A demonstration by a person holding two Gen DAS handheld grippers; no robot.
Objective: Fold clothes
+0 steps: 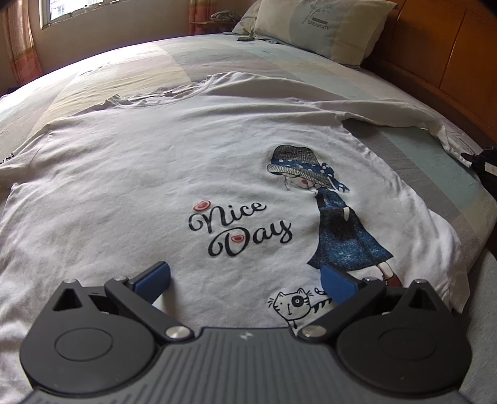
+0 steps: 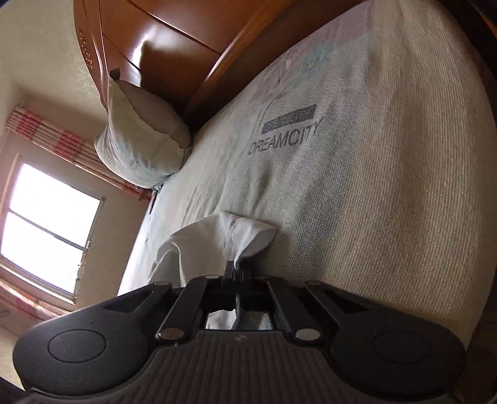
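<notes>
A white T-shirt (image 1: 155, 186) with a "Nice Day" print and a girl in a blue dress lies spread front-up on the bed. My left gripper (image 1: 245, 279) hovers over its lower part, blue pads wide apart and open, with nothing between them. The shirt's right sleeve (image 1: 403, 115) stretches toward the bed's right side, where my right gripper (image 1: 483, 164) shows as a dark shape at the frame edge. In the right wrist view, the right gripper (image 2: 236, 270) is shut on a bunched tip of the white sleeve (image 2: 223, 236), which is lifted slightly off the sheet.
The striped bed sheet (image 2: 372, 186) carries a "DREAMCITY" print. A pillow (image 1: 320, 25) leans on the wooden headboard (image 1: 441, 56) at the back right. A window (image 1: 71, 9) with pink curtains is at the far left. A small dark item (image 1: 245, 39) lies by the pillow.
</notes>
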